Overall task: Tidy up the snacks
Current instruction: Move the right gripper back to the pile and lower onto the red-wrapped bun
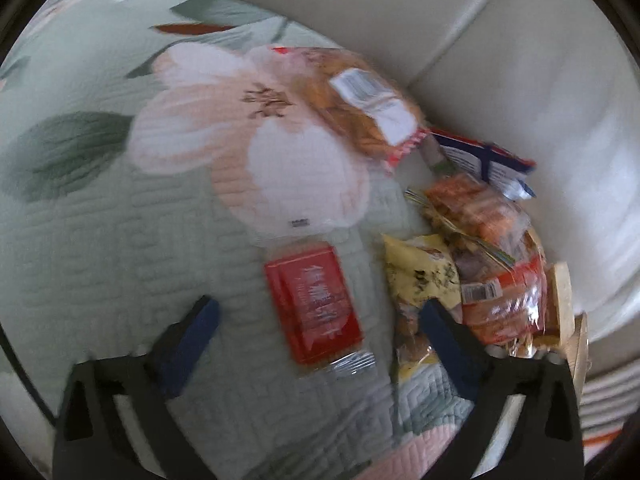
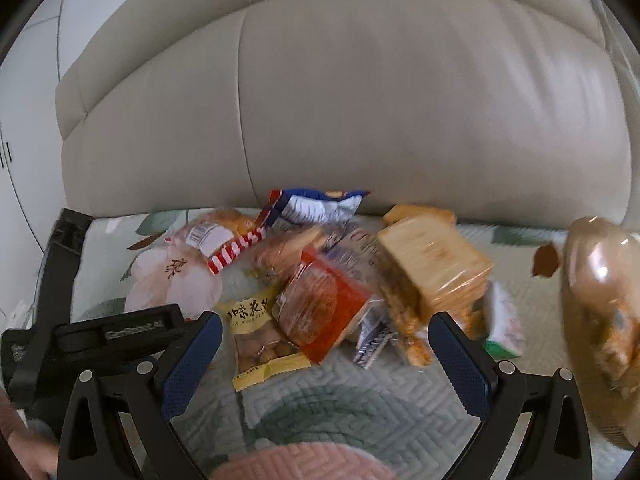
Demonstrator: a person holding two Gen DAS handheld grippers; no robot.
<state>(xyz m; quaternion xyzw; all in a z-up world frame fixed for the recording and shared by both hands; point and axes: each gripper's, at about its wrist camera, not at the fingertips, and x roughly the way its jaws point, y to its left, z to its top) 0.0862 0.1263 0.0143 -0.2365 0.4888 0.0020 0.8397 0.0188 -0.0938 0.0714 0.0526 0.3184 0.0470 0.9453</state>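
A flat red packet lies on the floral quilt between the fingers of my left gripper, which is open and clear of it on both sides. To its right is a heap of snacks: a yellow peanut bag, an orange-red bag, a clear bag with a white label and a blue bag. My right gripper hangs open and empty above the near side of that heap, over the yellow peanut bag and the orange-red bag. A wrapped pack of tan slices tops the heap.
The beige sofa backrest rises right behind the snacks. A blurred, glossy brown rounded thing stands at the right edge. The left tool's black body is close by on the left. A pale wooden edge shows beside the heap.
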